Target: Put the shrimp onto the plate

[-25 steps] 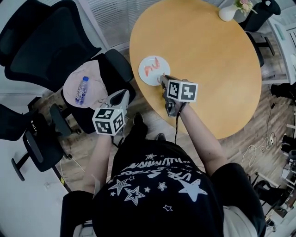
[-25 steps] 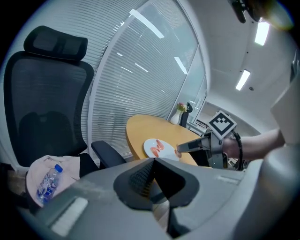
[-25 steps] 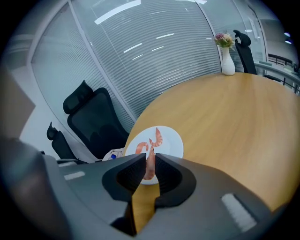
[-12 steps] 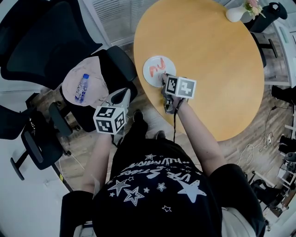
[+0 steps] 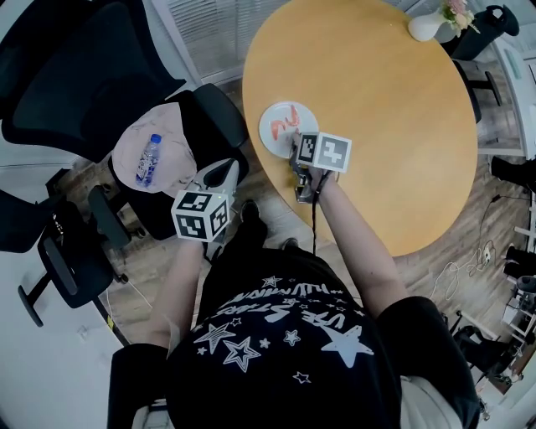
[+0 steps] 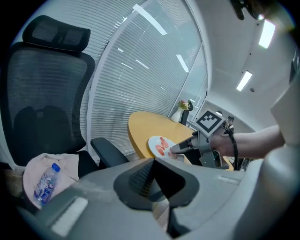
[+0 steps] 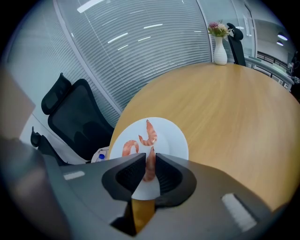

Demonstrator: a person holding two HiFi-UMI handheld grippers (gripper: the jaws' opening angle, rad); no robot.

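Three shrimp are in sight. Two orange ones [image 7: 149, 131] lie on the white plate [image 7: 176, 137] near the round wooden table's [image 5: 377, 109] left edge. The third shrimp [image 7: 150, 165] stands upright between the jaws of my right gripper [image 7: 150, 169], just over the plate's near rim. Those jaws have just been opening slightly and still touch the shrimp on both sides. From the head view, the right gripper [image 5: 296, 145] sits at the plate's [image 5: 280, 126] near edge. My left gripper [image 5: 223, 173] hangs off the table over a chair, jaws together with nothing in them.
A white vase with flowers [image 5: 425, 22] stands at the table's far edge. Left of the table, an office chair carries a pale cloth [image 5: 172, 155] and a water bottle [image 5: 148, 161]. More black chairs [image 5: 75, 75] stand further left.
The right gripper has sunk a little and tilted toward the plate, with the shrimp still between its jaws. The left gripper has stayed in place.
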